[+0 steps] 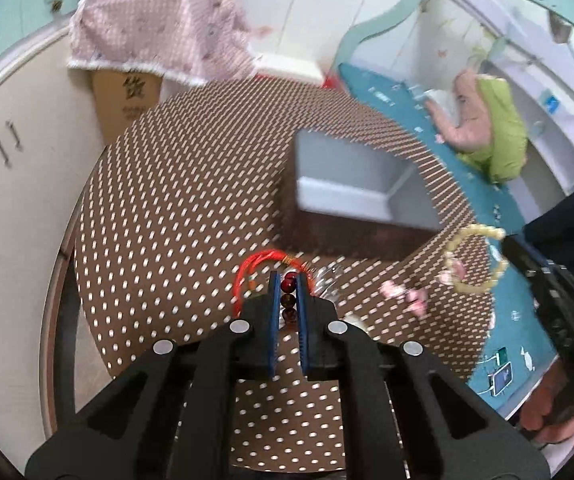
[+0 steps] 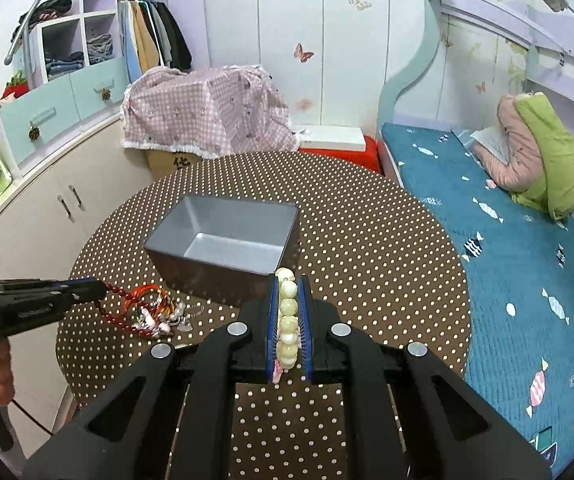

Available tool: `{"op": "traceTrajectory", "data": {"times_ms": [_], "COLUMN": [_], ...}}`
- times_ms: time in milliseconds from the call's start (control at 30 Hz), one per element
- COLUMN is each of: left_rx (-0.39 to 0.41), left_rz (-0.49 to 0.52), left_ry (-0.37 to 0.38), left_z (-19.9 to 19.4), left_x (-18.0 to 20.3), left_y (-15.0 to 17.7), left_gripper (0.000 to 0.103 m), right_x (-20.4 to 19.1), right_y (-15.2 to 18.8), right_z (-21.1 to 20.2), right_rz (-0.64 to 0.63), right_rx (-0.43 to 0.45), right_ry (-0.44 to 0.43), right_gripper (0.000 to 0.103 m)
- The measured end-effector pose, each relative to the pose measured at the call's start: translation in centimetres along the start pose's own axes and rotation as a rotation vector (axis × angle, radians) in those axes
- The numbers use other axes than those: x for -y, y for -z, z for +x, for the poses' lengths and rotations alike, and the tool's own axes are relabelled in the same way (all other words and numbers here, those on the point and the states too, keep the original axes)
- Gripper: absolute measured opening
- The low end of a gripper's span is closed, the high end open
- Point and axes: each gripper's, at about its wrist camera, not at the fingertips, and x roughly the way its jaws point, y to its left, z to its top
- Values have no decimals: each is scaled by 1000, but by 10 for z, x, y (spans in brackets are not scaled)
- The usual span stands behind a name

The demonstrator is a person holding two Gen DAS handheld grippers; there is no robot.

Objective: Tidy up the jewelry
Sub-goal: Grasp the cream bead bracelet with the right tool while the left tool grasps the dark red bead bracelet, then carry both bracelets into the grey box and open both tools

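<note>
Just short of the grey box (image 2: 227,248), on the near side of its right front corner: pale bead bracelet (image 2: 288,316), clamped lengthwise between the blue pads of the right gripper (image 2: 288,280). Several beads in a row inside the jaws, one end poking past the tips toward the box wall, a small pink charm dangling at the back. Shows as an open loop in the left wrist view, apparently lifted off the cloth. Looks light, hard in each bead but limp overall, probably strung on elastic. Round and glossy, so likely to roll or slip if pinched on a single bead. Best taken across a run of beads, as now, or at the cord between two.

Left of the box's front wall: dark red bead strand (image 1: 288,298), clenched in the left gripper (image 1: 288,280), jaws closed on three or so beads, remainder trailing down. Same handling: light, floppy, small slick beads. Appears caught up with a red cord (image 1: 255,270) and the jewelry heap (image 2: 163,316) on the dotted tablecloth (image 2: 367,240), just in front of the box's left front corner. May drag neighbours along, so worth lifting slowly.

Box open-topped, nothing visible inside, near both grippers, touching neither. Loose pink pieces (image 1: 403,294) also on the cloth in front of the box.
</note>
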Motion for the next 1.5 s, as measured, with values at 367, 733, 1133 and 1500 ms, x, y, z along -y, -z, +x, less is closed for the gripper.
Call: {"op": "traceTrajectory", "data": {"times_ms": [367,733,1133,1500], "left_rx": [98,95,53,-30], "left_rz": [56,46,46,21], "left_ry": [69,84,96,103], "left_z": [-42,-38,-14,9], "left_x": [21,17,12,6], "left_y": [-21,-28,-31,-7], "left_gripper": [8,8,8,8], "right_x": [3,3,30,63], "right_y": [-12,-17,9,44], "right_z": [-11,-6,46,91], "right_rz": [2,5,20,88], "right_rx": [57,62,-105,-240], "right_ry": [-8,-28,62,126], "right_gripper": [9,9,51,33]}}
